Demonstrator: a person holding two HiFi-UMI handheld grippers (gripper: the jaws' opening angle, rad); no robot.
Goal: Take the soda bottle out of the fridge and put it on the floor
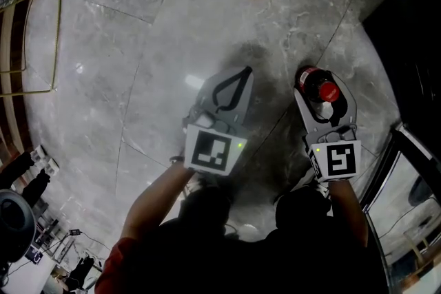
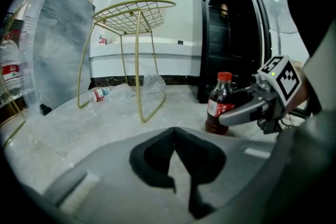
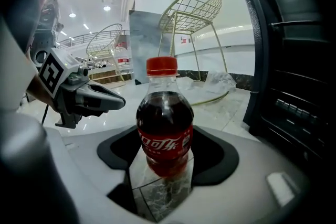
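Black-lined jaws of my right gripper [image 1: 318, 86] are spread wide but clamped on the belly of the soda bottle [image 3: 164, 128], at its red label. The grip sits at mid-body, presumably so the bottle stays upright, cap on top.

Bottle position: out of the fridge [image 3: 294, 60], which stands dark and open just to my right. From the left gripper view the base looks to be on, or only just above, the marble floor [image 1: 138, 79]; I cannot tell whether it bears weight yet.

Left gripper [image 1: 242, 72]: jaws together, tips meeting, nothing between them. It hangs beside the right one, apart from the bottle. I judge it is parked there to keep out of the way and be ready if the bottle tips.

Farther out: a gold wire chair [image 2: 137, 16] on the floor ahead and a small bottle [image 2: 98, 94] lying on its side beyond it, both well apart from the landing spot.

Judgement: task nearly done. What remains is confirming the base sits flat, then opening the jaws without nudging the bottle. Risk: polished floor, tall narrow bottle.
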